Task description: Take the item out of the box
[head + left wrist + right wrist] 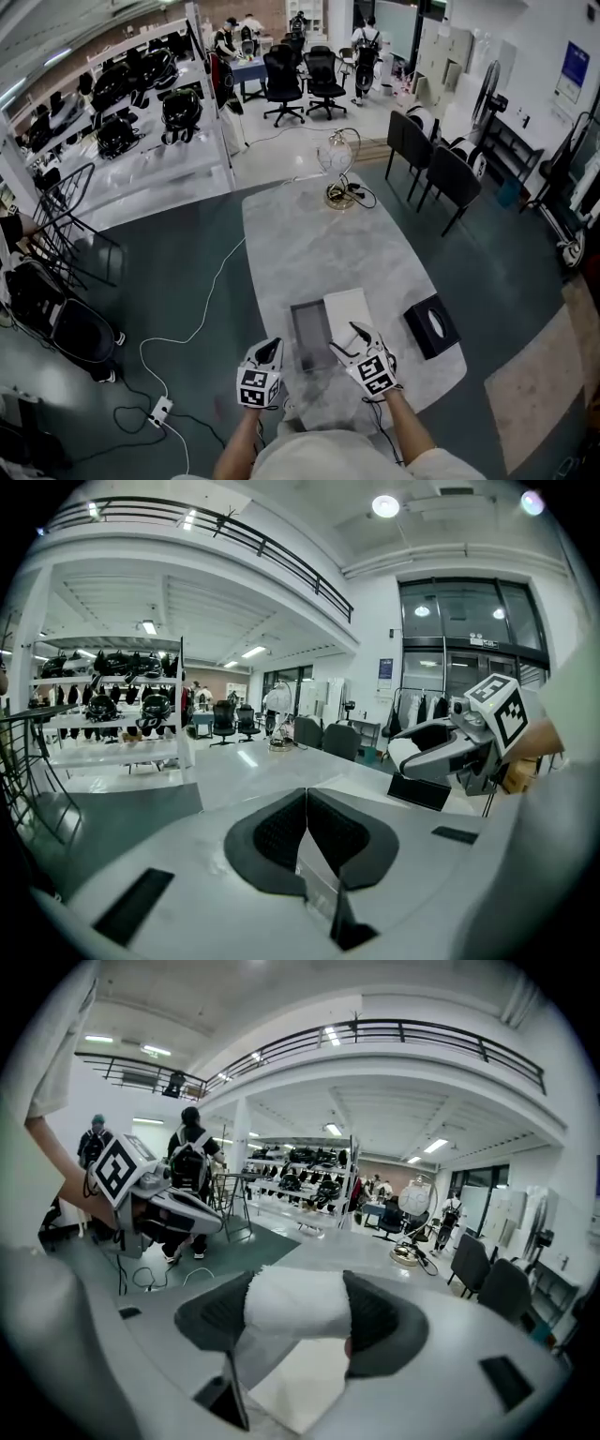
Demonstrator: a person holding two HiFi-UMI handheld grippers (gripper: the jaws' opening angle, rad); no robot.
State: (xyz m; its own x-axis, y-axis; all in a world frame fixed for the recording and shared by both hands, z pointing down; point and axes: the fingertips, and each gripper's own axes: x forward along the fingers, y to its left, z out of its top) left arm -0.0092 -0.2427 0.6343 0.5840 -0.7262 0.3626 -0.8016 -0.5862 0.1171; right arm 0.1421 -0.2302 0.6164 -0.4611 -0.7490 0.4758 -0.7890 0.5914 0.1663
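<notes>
- Grey marble-patterned table (281, 234) in a large workshop hall; a glass lamp (338, 167) stands at its far end and a black tissue box (431, 325) sits near its right edge.
- An open dark box (311, 342) lies at the near end of the table, with a white flat panel (349, 305) touching its right side.
- The left gripper (306, 803) has its jaws pressed together at the tips. It sits low, just beside the box's left wall. I cannot tell whether it touches that wall.
- The right gripper (300, 1330) pinches a white, soft-looking item (295, 1309) squarely between its two dark pads.
- The item is held up off the table, above the white flat panel and just right of the box's edge.
- In the left gripper view, the right gripper shows to the right with the white item in its jaws.
</notes>
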